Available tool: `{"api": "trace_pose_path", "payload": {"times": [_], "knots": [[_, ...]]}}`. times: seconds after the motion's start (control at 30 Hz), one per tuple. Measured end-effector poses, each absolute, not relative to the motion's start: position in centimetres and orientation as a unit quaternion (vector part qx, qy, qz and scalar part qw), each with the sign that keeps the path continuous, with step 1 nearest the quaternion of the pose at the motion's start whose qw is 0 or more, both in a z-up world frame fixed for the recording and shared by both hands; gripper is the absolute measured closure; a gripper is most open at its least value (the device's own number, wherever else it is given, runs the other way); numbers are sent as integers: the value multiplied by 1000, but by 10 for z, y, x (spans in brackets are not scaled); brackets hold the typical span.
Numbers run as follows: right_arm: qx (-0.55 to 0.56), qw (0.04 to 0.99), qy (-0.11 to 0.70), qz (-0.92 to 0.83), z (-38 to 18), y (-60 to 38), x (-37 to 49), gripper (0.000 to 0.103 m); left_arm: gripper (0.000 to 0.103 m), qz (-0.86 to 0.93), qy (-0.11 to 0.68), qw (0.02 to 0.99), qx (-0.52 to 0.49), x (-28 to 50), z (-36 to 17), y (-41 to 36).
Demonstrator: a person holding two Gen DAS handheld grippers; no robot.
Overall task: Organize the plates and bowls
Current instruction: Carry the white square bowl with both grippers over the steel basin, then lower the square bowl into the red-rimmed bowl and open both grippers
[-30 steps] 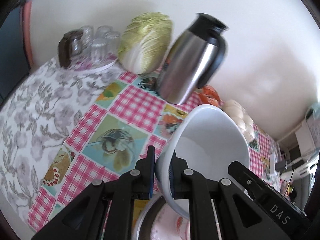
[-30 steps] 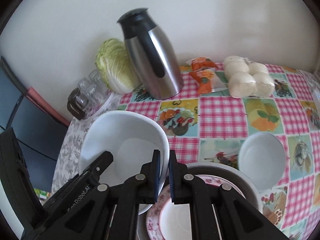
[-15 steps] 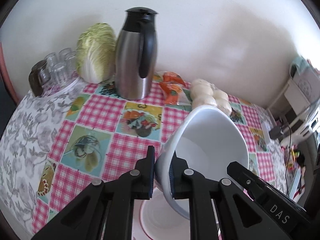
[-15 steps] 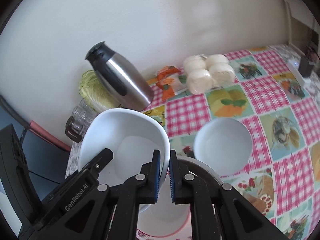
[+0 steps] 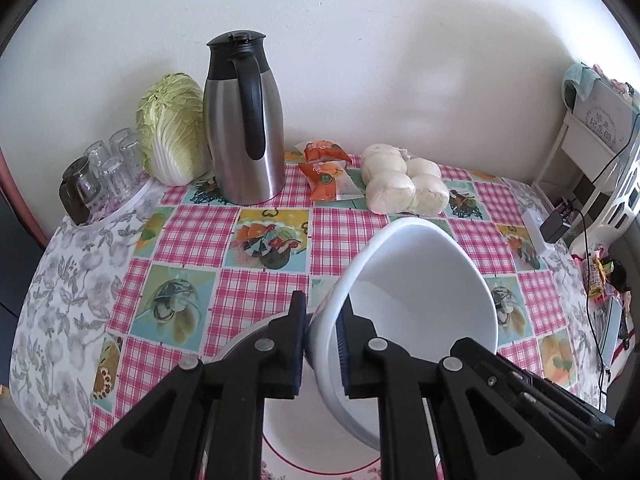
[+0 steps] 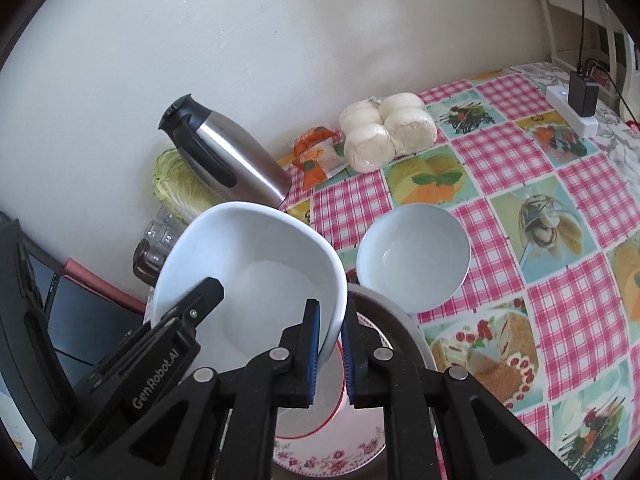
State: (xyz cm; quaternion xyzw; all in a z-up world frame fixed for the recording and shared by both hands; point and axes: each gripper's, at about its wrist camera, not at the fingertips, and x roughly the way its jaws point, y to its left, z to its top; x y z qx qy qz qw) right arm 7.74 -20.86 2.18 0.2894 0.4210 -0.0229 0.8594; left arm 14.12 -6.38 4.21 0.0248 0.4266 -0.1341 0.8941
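Observation:
A large white bowl (image 5: 420,300) hangs tilted over a stack of plates, held from both sides. My left gripper (image 5: 322,312) is shut on its left rim. On the opposite rim sits my right gripper (image 6: 330,312); its jaws are opening, with the rim of the large bowl (image 6: 256,272) still between the blue pads. Below lie a red-rimmed plate (image 6: 304,416), a floral plate (image 6: 332,456) and a grey metal dish (image 6: 400,312). A smaller white bowl (image 6: 412,256) stands on the tablecloth just right of the stack.
Along the wall stand a steel thermos (image 5: 244,128), a cabbage (image 5: 172,136), upturned glasses (image 5: 104,168), orange snack packets (image 5: 328,172) and a bag of white buns (image 5: 404,184). A power strip with a charger (image 6: 572,108) lies at the far right edge.
Both grippers carried the large bowl to the right over the table and rolled, so the thermos now stands upright in the left view. The right pads have parted slightly.

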Motion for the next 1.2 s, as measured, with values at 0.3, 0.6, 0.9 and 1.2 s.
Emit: {"api": "trace_pose_path", "payload": {"times": [0.3,0.6,0.9,1.2], "knots": [[281,855,436,-14,17,-200,70,89,90,-133,439,889,7,135,37,-53],[267,851,453,2,12,-184,70,89,90,-128,449,884,-24,128,31,-29],[256,849,462,0,11,-180,69,89,89,-132,472,871,-49,123,18,-19],[257,839,480,-4,2,-180,74,89,86,-133,497,856,-52,124,6,-19]]}}
